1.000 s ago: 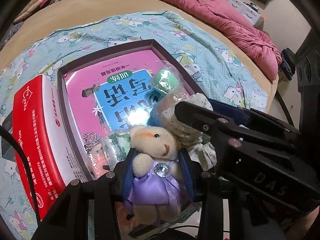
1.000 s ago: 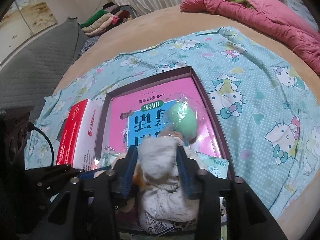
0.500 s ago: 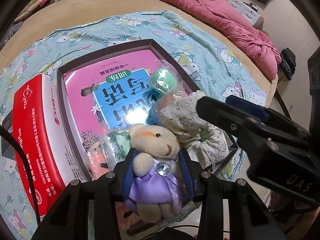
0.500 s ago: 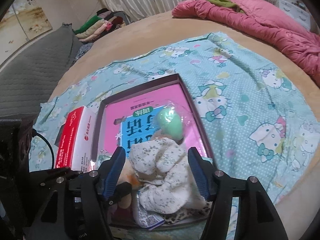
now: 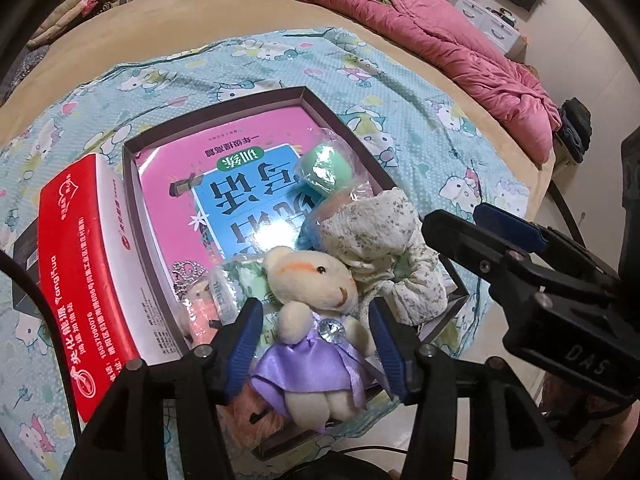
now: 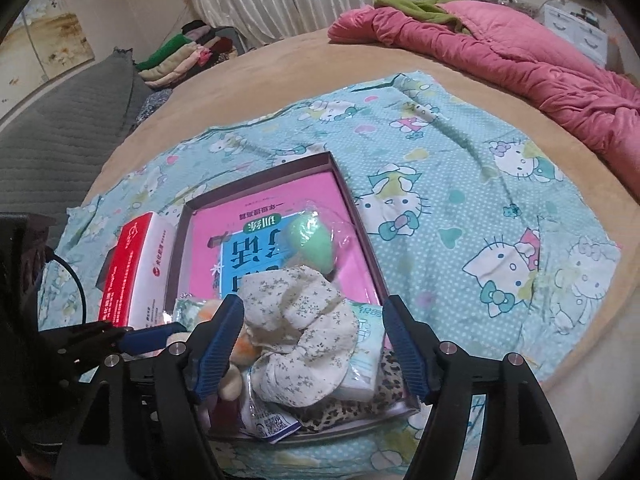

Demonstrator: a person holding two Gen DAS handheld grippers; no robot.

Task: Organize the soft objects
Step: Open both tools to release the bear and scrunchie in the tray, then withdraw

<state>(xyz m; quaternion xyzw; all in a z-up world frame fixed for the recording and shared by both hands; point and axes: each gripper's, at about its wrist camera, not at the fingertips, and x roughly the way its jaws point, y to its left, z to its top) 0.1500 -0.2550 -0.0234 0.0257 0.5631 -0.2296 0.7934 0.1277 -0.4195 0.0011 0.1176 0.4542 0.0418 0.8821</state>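
Cream plush bear (image 5: pixel 310 320) in a purple satin dress with a clear gem, lying at the near end of the brown tray (image 5: pixel 216 104). The left gripper (image 5: pixel 316 348) has just been opening, its jaws flanking the bear without pressing. Floral fabric scrunchie (image 6: pixel 304 332) lies beside the bear; the right gripper (image 6: pixel 314 344), also just widening, straddles it untouched.

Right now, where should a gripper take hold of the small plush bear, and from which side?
Grip the plush bear across its purple-dressed torso, coming from above, from the foot end. It lies face up, and the waist is narrower than the head.
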